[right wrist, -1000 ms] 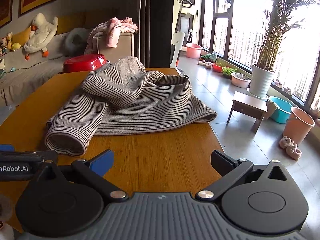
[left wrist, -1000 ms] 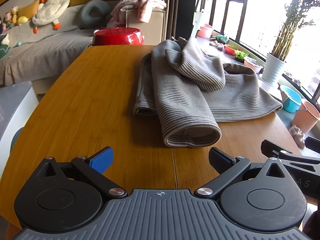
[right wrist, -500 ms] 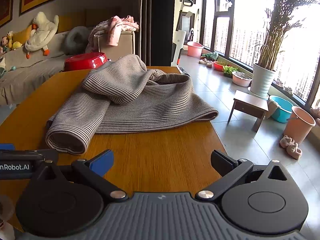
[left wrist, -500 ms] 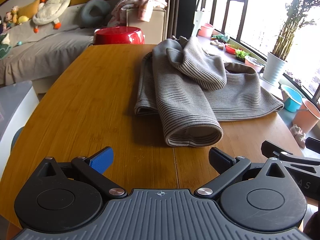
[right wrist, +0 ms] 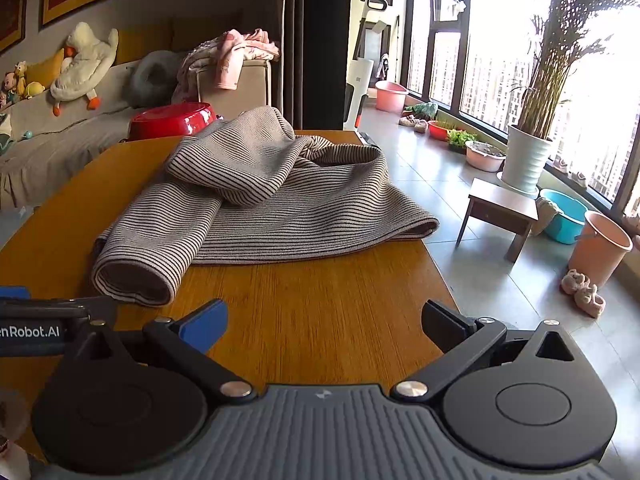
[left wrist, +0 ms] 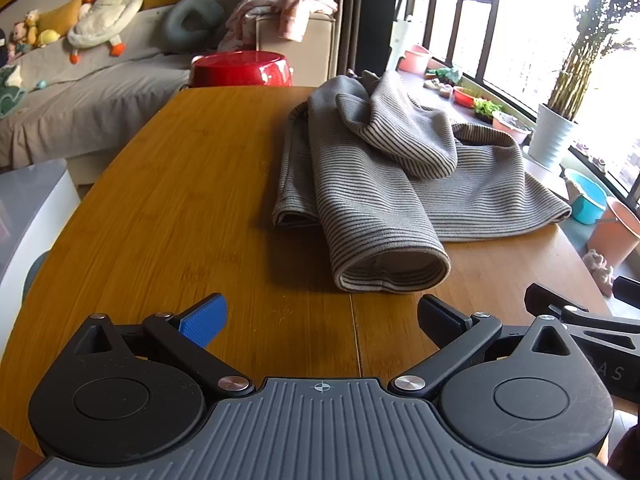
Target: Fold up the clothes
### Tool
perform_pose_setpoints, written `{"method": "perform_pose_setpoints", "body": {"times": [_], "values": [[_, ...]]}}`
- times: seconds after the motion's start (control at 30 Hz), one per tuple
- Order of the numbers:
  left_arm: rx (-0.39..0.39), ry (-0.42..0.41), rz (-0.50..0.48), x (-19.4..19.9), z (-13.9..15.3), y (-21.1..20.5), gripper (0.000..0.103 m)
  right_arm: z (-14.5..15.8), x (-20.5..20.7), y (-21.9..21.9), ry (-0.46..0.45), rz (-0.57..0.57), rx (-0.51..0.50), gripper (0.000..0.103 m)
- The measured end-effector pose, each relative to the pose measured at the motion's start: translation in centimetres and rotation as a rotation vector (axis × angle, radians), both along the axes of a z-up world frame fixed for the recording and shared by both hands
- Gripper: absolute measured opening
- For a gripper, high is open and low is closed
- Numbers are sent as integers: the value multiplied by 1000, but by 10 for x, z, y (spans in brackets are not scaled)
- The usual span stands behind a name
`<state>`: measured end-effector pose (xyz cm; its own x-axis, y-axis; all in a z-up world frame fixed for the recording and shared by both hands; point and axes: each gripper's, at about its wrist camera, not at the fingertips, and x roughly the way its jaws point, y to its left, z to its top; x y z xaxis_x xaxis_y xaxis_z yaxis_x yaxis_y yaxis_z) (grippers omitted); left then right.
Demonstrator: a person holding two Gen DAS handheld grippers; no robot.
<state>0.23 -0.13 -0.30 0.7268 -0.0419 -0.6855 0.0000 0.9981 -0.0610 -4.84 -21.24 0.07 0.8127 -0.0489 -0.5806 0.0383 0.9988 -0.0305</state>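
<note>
A grey striped garment [left wrist: 376, 184] lies crumpled and partly folded on the wooden table [left wrist: 192, 200], with a rolled end toward me. It also shows in the right wrist view [right wrist: 256, 200]. My left gripper [left wrist: 320, 316] is open and empty, a short way in front of the rolled end. My right gripper [right wrist: 324, 320] is open and empty, over the table's near right part, to the right of the rolled end [right wrist: 132, 276]. The right gripper's side shows at the right edge of the left wrist view [left wrist: 580, 316].
A red basin [left wrist: 244, 68] stands beyond the table's far edge. A sofa [left wrist: 80, 92] with plush toys is at the left. The table's right edge [right wrist: 436, 268] drops to a floor with a small stool [right wrist: 500, 208], buckets and a potted plant [right wrist: 528, 160].
Both grippers have crept slightly forward toward the garment. Both stay open. The garment has not moved.
</note>
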Motion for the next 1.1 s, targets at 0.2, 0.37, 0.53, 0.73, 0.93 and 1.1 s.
{"method": "perform_pose_setpoints", "body": {"times": [0.2,0.37,0.53,0.73,0.93,1.1], "values": [[1,0,-1,-1,0,-1,103,0,1,0,2,1,1,103],[2,3,0,-1,0,-1,103,0,1,1,6,3,1,103],[2,5,0,-1,0,0,103,-1,1,0,7,4,2,103],[1,8,0,-1,-1,0,103,-1,2,1,12,5,2,103],[0,12,2,0,-1,1,103,-2,3,0,18,7,3,103],[-5,17,11,7,-2,4,103,-4,6,0,30,11,1,103]]}}
